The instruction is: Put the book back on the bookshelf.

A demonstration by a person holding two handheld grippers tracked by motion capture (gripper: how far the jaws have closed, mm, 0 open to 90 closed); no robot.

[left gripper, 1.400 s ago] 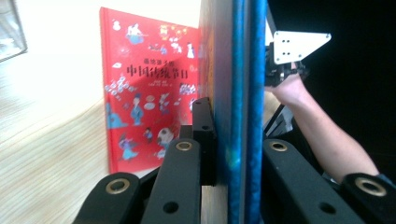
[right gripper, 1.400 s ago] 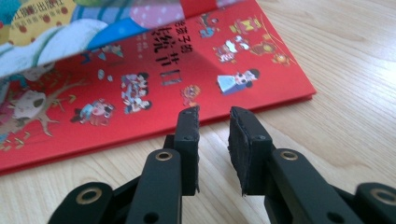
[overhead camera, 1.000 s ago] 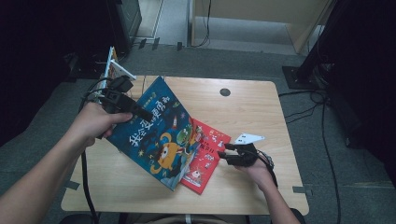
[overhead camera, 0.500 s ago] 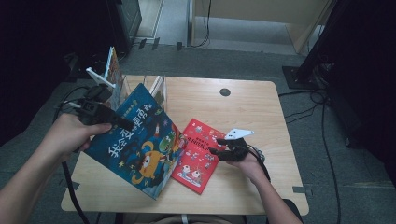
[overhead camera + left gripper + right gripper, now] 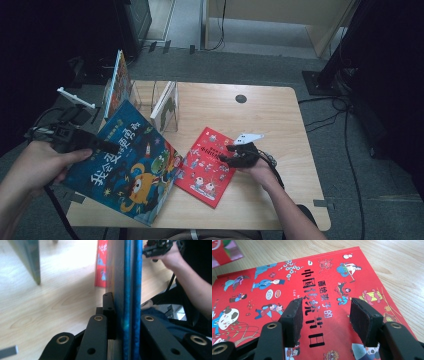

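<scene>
The red book reads "中国", the blue book "我会".

Between the matt black, rough-padded fingers lies the red book, its paper cover glossy. Beyond them the wooden table is smooth with pale grain. The blue book has a glossy paper cover.

Table: large book lower left, overhanging edge; small book centre, beside it; upright books in rack upper left.
</scene>
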